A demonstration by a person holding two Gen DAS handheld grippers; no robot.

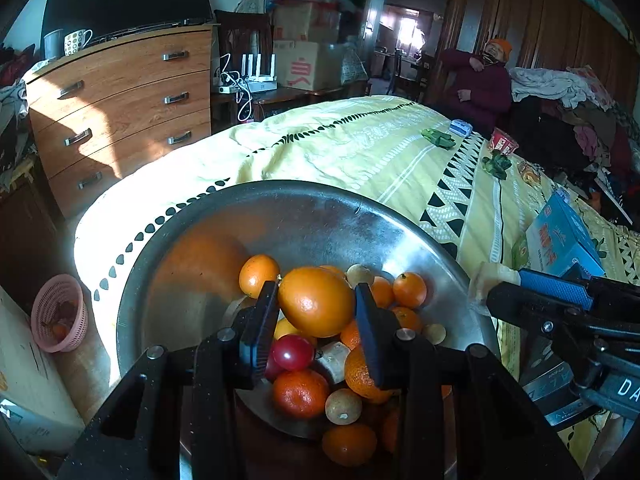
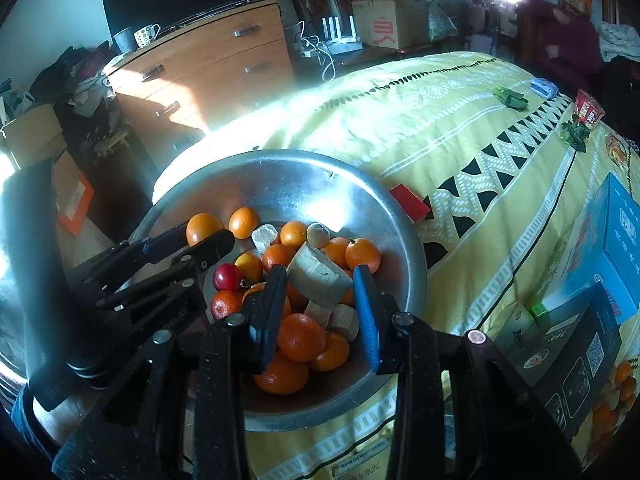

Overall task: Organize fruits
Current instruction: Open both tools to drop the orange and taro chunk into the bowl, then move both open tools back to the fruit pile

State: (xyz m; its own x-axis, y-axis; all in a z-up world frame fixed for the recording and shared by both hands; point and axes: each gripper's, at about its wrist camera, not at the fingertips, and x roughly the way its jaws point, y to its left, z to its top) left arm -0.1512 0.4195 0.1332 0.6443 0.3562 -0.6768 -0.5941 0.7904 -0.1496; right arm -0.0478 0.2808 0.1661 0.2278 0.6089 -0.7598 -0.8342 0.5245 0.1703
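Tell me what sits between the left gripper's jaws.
A large orange fills the left gripper's jaws, clamped on both sides, above the metal bowl of fruit. The left wrist view shows it plainly.

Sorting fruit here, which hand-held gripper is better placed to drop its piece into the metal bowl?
Probably left. The left hand-held gripper holds its orange over the metal bowl and its fruit pile; the right hand-held gripper has its pale chunk out at the rim.
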